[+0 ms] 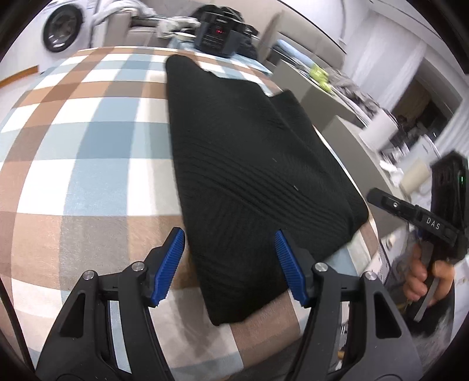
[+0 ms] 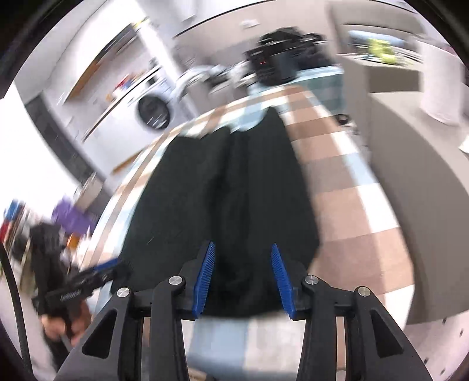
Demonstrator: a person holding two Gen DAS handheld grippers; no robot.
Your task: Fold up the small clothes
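A black ribbed knit garment lies flat on the checked cloth, folded into a long strip that runs away from me. My left gripper hovers over the garment's near end, jaws open, and the blue pads grip nothing. In the right wrist view the same garment stretches ahead, blurred. My right gripper stands open above the garment's near edge with nothing pinched. A hand holds the right gripper's body beyond the table's right edge.
A black device with a red display and dark items sit at the table's far end. A washing machine stands at the back left. Grey counters with clutter and a white roll run along the right.
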